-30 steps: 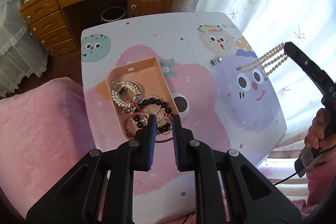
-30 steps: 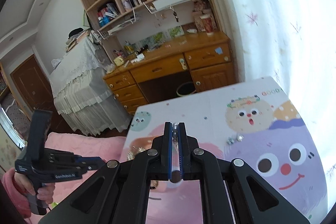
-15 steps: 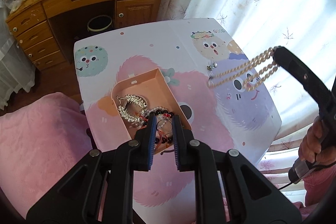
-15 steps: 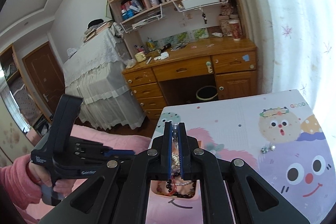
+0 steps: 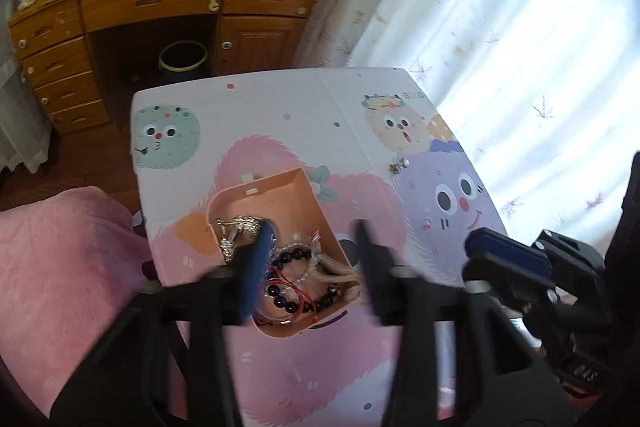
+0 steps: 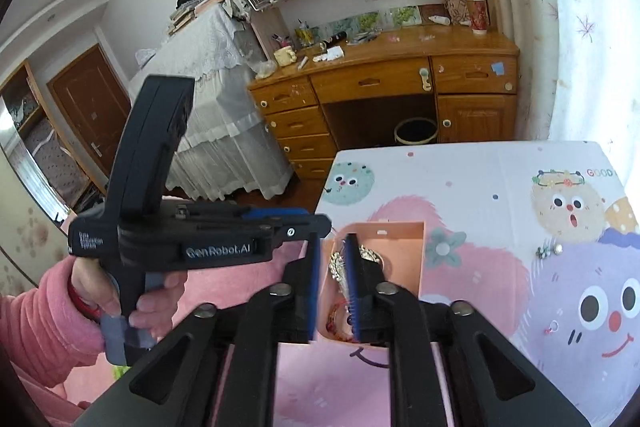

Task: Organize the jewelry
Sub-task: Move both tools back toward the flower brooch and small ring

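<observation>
Above the open peach-coloured cardboard box (image 5: 298, 197) on the cartoon-printed table mat (image 5: 280, 115), the left gripper (image 5: 310, 259) hung with its blue-padded jaws spread wide and nothing between them. The right gripper (image 6: 333, 291) stood over the same box with a modest gap between its pads, also empty. The box held the sorted pieces: a silver rhinestone ornament (image 5: 236, 231), a black bead bracelet (image 5: 294, 259), a red cord bracelet (image 5: 288, 293) and a pale pearl strand (image 5: 340, 273) lying against the near right wall.

The pearls looked heaped close to the rim, so a careless pass by either gripper could probably drag them out, and cords and beads seemed ready to tangle. Two small pieces remained outside the box: a little metal earring cluster (image 5: 400, 165) on the purple monster print and a tiny ring-like item (image 5: 427, 223) nearer the box. Both might slip from wide pads.

The left view was smeared by motion, so fingertips and box contents blurred. The right gripper's own fingers hid much of the box in its view, and the tiny item's form could not be made out.
</observation>
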Action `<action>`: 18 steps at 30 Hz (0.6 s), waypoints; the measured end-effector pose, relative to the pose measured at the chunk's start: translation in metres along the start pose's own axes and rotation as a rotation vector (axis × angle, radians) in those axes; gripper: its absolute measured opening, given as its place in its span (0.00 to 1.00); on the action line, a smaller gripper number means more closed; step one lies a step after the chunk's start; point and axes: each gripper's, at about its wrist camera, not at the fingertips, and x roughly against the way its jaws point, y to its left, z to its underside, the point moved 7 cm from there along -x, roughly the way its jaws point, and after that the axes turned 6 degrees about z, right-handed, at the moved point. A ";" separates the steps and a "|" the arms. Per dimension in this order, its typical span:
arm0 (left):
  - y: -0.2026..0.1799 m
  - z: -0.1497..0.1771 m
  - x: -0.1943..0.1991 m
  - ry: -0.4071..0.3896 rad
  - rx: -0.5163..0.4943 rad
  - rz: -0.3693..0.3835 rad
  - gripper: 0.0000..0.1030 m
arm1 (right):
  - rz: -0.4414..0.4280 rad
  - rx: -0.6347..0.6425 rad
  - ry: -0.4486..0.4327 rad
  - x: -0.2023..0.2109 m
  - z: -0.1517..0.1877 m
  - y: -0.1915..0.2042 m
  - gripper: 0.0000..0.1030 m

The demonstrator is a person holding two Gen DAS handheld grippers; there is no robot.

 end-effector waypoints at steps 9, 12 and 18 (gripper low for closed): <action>0.015 0.012 0.010 -0.009 0.048 -0.005 0.65 | 0.046 -0.079 0.016 -0.001 0.023 -0.038 0.36; 0.016 0.025 0.008 0.000 0.076 -0.005 0.65 | 0.058 -0.123 0.039 0.000 0.037 -0.058 0.50; 0.007 0.062 -0.006 0.033 0.150 -0.013 0.65 | 0.102 -0.221 0.109 0.015 0.074 -0.118 0.71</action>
